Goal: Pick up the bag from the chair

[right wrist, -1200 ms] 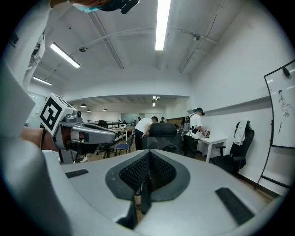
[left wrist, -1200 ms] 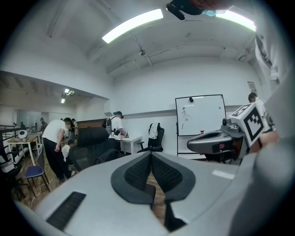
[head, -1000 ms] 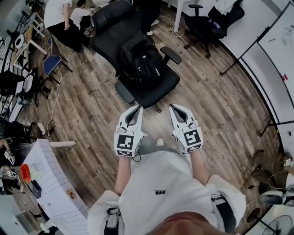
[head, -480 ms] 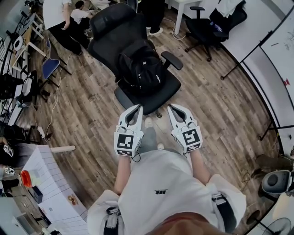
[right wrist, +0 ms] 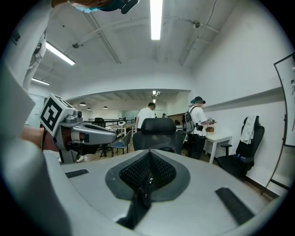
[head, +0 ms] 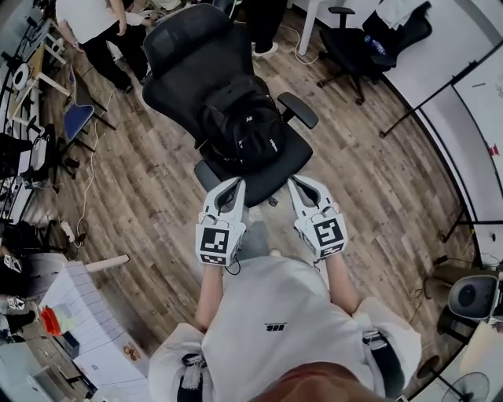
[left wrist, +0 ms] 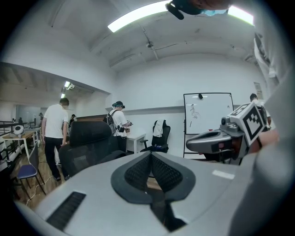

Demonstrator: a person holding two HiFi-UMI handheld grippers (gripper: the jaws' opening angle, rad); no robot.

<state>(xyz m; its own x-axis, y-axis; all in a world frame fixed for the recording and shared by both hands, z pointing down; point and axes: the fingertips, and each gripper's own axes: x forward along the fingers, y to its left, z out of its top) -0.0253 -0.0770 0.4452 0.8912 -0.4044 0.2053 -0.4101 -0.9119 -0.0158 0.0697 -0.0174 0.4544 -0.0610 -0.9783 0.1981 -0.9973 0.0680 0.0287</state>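
A black backpack [head: 240, 129] sits upright on the seat of a black office chair [head: 192, 43], which has wheels and armrests, in the head view. My left gripper [head: 237, 184] and right gripper [head: 292, 183] are held side by side just short of the seat's front edge, pointing at the chair. Both are shut with nothing between the pads. The left gripper view shows the chair's backrest [left wrist: 90, 133] and the right gripper [left wrist: 221, 140]. The right gripper view shows the backrest [right wrist: 159, 126] and the left gripper [right wrist: 87, 133]. The bag is hidden behind the jaws in both gripper views.
Wood floor all around. People [head: 94, 23] stand at the back left by a blue chair [head: 77, 118]. A second black chair [head: 354, 39] and a white table leg stand at the back right. A whiteboard stand [head: 424, 102] is on the right, white boxes [head: 86, 314] at lower left.
The chair and backpack have come closer to both grippers as the person stepped forward. The grippers stay shut and side by side.
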